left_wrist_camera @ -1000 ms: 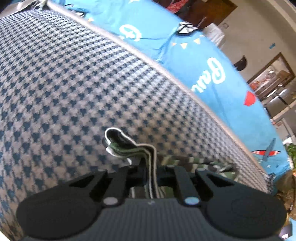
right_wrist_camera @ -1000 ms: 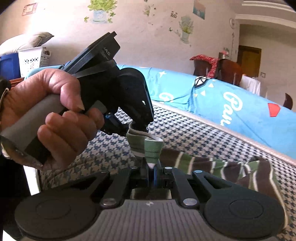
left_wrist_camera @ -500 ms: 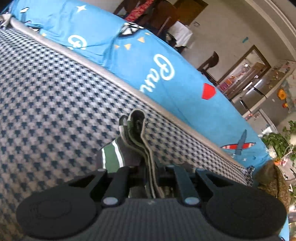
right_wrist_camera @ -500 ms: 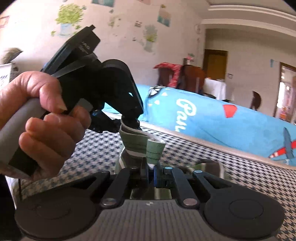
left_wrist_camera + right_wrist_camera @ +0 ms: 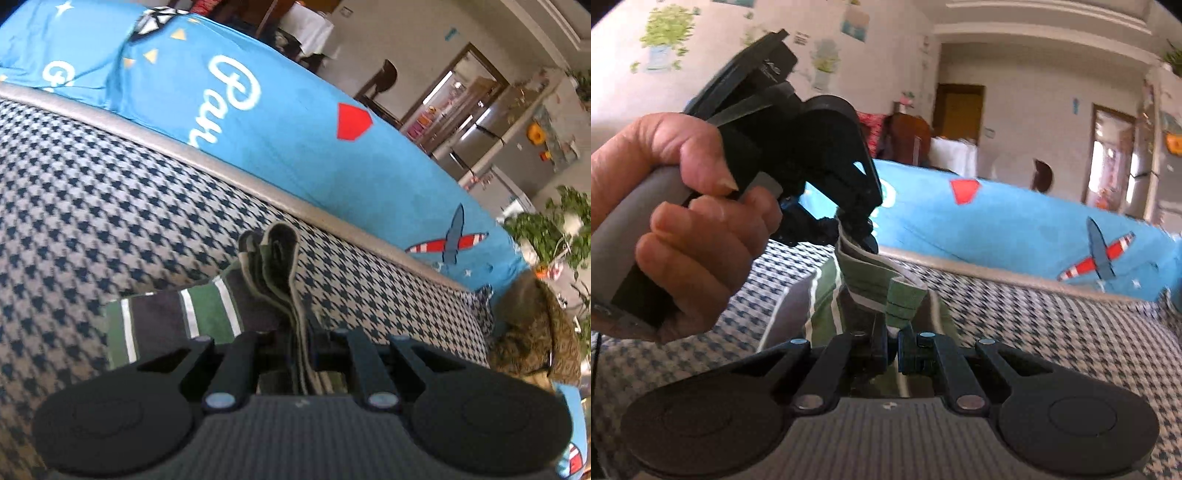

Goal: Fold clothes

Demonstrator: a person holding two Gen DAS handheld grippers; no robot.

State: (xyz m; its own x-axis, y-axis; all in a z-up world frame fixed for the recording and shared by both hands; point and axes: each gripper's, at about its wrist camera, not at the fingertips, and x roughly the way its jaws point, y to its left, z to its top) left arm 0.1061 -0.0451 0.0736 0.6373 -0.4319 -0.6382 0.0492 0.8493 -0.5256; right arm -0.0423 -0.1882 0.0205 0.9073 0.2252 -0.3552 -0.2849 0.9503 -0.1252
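A green, dark and white striped garment (image 5: 166,325) hangs over the houndstooth cushion (image 5: 74,206). My left gripper (image 5: 301,343) is shut on a bunched, layered edge of it (image 5: 277,258), which sticks up between the fingers. In the right wrist view my right gripper (image 5: 894,345) is shut on a folded green band of the same garment (image 5: 905,299). The left gripper (image 5: 857,229), held by a hand (image 5: 694,221), pinches the cloth just above and left of the right one. The rest of the garment (image 5: 820,306) drapes below, partly hidden.
A bright blue printed blanket (image 5: 295,133) lies along the back of the cushion. A brown furry thing (image 5: 535,332) sits at the cushion's right end. Potted plants (image 5: 554,229), a doorway (image 5: 1108,158) and a chair (image 5: 908,136) stand beyond.
Both grippers have swept sideways along the cushion with the garment held. The striped cloth now trails to the left of the left gripper, and the room's right end has come into view.
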